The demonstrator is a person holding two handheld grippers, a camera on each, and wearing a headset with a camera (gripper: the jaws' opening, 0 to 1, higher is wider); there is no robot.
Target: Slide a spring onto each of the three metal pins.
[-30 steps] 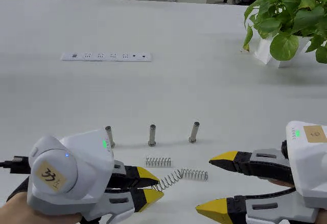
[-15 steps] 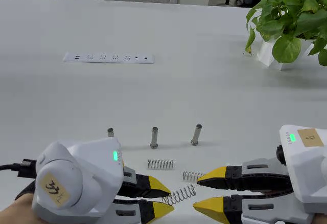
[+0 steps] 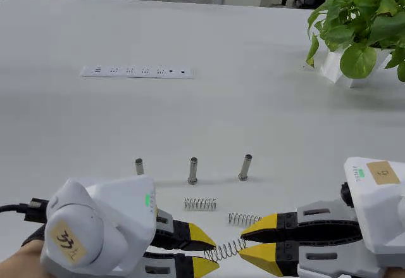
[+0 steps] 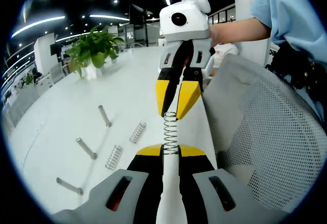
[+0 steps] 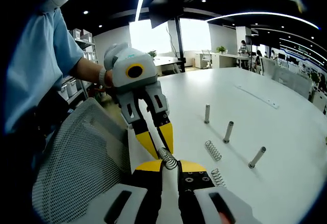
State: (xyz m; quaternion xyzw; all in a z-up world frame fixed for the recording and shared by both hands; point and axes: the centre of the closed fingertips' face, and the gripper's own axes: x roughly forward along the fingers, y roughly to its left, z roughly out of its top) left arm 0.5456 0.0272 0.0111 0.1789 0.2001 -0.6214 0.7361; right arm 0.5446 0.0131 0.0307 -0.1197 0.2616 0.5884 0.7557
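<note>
Three metal pins (image 3: 139, 166) (image 3: 193, 170) (image 3: 245, 167) stand upright in a row on the white table. A stretched spring (image 3: 225, 250) hangs between the two grippers near the table's front edge. My left gripper (image 3: 212, 256) is shut on its left end, seen at its own tips (image 4: 171, 150). My right gripper (image 3: 243, 245) is shut on the other end (image 5: 168, 165). Two more springs (image 3: 200, 203) (image 3: 243, 218) lie flat just in front of the pins, untouched.
A white power strip (image 3: 136, 71) lies further back on the left. A potted plant (image 3: 361, 31) stands at the far right. A grey mesh chair (image 4: 255, 132) and a person in a blue shirt (image 5: 36, 66) are just behind the grippers.
My right gripper has moved left and shut on the free end of the spring that the left gripper holds. The left gripper has shifted slightly right.
</note>
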